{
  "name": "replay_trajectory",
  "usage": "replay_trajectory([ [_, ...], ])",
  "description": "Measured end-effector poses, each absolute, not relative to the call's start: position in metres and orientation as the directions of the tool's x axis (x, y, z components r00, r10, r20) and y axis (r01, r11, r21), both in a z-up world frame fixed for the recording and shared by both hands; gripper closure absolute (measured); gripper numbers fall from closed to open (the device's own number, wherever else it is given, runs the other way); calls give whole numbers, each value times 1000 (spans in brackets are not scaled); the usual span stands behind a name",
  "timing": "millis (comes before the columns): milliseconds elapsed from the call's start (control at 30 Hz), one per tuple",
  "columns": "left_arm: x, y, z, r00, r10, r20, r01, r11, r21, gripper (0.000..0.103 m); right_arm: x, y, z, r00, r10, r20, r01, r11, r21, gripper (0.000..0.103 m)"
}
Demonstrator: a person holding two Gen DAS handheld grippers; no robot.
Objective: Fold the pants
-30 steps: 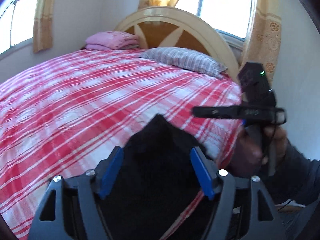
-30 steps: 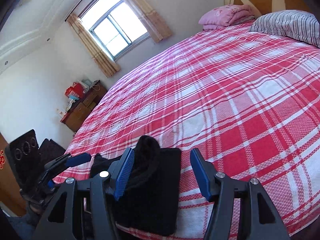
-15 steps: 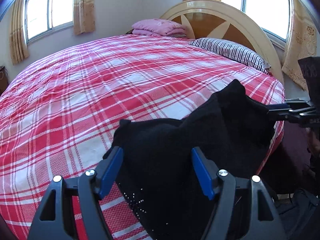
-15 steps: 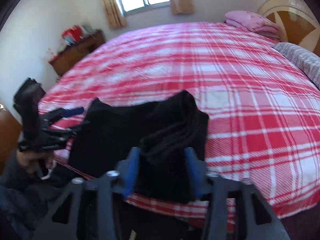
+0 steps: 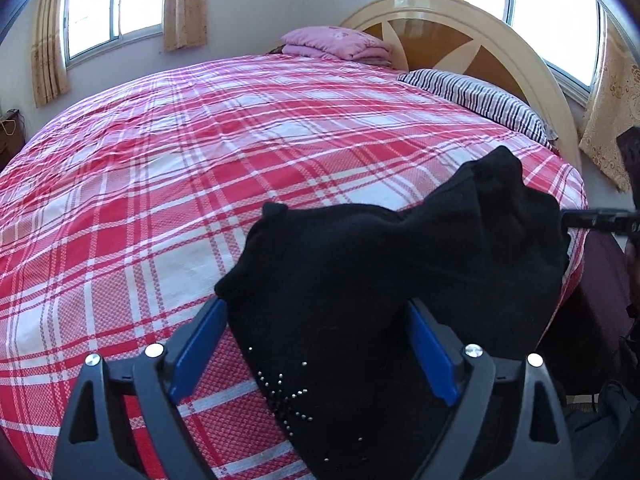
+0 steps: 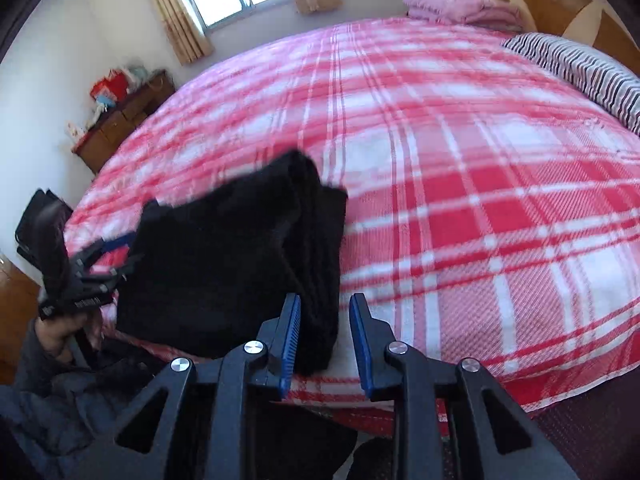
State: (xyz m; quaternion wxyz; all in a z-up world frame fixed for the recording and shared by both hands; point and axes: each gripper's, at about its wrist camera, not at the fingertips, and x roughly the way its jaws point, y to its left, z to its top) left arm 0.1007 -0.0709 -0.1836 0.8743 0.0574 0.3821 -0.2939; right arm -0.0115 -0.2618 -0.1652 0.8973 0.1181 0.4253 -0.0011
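Observation:
The black pants (image 5: pixel 372 280) lie bunched on the near edge of the red plaid bed (image 5: pixel 200 184), with small studs on the cloth. My left gripper (image 5: pixel 316 344) is open, its blue fingers on either side of the pants. In the right wrist view the pants (image 6: pixel 224 256) lie folded in layers at the bed's edge. My right gripper (image 6: pixel 325 332) has its fingers close together around a fold of the pants. The left gripper (image 6: pixel 96 264) shows at the pants' far left end. The right gripper's body (image 5: pixel 600 218) shows at the pants' right end.
A striped pillow (image 5: pixel 476 98) and a folded pink blanket (image 5: pixel 336 42) lie by the wooden headboard (image 5: pixel 460 36). A wooden cabinet (image 6: pixel 120 116) with clutter stands by the wall under a window. The bed's near edge drops to a dark floor.
My right gripper closed from wide open onto a fold of the pants and lifted it. Both views swung toward the bed; the pants now spread between the two grippers.

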Motion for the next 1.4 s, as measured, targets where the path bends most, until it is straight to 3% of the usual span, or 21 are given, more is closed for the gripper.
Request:
replay_trajectory([
  [133, 101, -71, -186, 524, -477, -705, 553, 821, -144, 10, -5, -246, -129, 738, 154, -657, 21, 968, 250, 74],
  [233, 102, -70, -186, 523, -476, -707, 548, 823, -149, 8, 13, -226, -126, 747, 250, -616, -68, 951, 303, 64],
  [367, 102, -69, -187, 519, -476, -710, 547, 823, -152, 7, 34, -206, -149, 697, 278, -661, -80, 946, 313, 64],
  [467, 103, -69, -188, 519, -476, -710, 543, 825, -156, 5, 45, -213, -185, 619, 175, -766, 34, 968, 249, 64],
  [500, 103, -69, -188, 516, -478, -711, 542, 825, -161, 4, 47, -222, -196, 604, 204, -771, 43, 957, 287, 64],
  [733, 101, -67, -183, 546, -468, -695, 530, 835, -146, 4, 44, -230, -183, 627, 275, -729, 19, 930, 366, 64],
  [933, 111, -72, -172, 593, -457, -663, 527, 843, -110, 3, 63, -239, -163, 676, 378, -632, -38, 875, 482, 63],
  [1100, 125, -74, -189, 569, -434, -699, 518, 849, -106, 0, 98, -264, -194, 614, 359, -703, 101, 848, 521, 63],
  [1233, 126, -68, -192, 539, -461, -705, 504, 847, -169, 0, 86, -264, -188, 637, 368, -677, 81, 842, 533, 63],
  [1400, 106, -60, -183, 567, -447, -692, 514, 848, -127, 0, 36, -253, -160, 666, 350, -658, 8, 879, 476, 61],
])
